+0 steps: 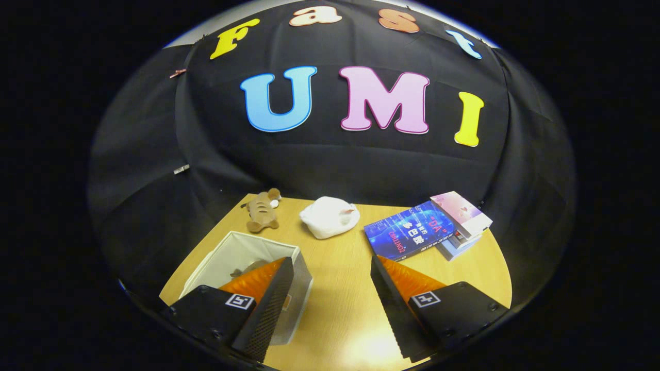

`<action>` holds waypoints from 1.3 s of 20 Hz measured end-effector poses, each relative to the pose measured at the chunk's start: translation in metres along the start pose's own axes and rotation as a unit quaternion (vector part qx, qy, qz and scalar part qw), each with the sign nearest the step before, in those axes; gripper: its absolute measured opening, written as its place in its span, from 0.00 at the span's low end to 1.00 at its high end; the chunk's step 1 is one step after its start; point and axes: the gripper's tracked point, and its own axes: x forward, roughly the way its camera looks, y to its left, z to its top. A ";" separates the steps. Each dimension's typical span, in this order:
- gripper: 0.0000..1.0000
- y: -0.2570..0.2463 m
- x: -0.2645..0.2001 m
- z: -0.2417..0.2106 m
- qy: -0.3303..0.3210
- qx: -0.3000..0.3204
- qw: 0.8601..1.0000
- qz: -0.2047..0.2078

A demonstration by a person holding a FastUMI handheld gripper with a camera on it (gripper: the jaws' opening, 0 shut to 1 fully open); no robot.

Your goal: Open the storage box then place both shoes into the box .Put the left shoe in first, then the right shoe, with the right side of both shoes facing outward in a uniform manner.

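We hover with the gripper (330, 304) spread wide, holding nothing. The box (242, 250) sits open under our left finger, something dark inside it. Beyond the box lie a plush toy (261, 210), white bundle (330, 217) and books (428, 229). We'd approach level, unhurried.

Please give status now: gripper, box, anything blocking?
Gripper open, fingers apart, holding nothing. Storage box open, beside and behind one finger, something lying inside. Plush toy, white bundle, books beyond the fingers.
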 end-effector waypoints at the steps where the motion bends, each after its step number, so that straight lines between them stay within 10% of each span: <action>1: 0.94 -0.015 -0.006 0.006 -0.007 0.007 1.000 0.000; 12: 0.94 -0.164 -0.059 0.046 -0.091 -0.017 0.995 -0.035; 26: 0.94 -0.222 -0.071 0.052 -0.133 -0.060 0.989 0.012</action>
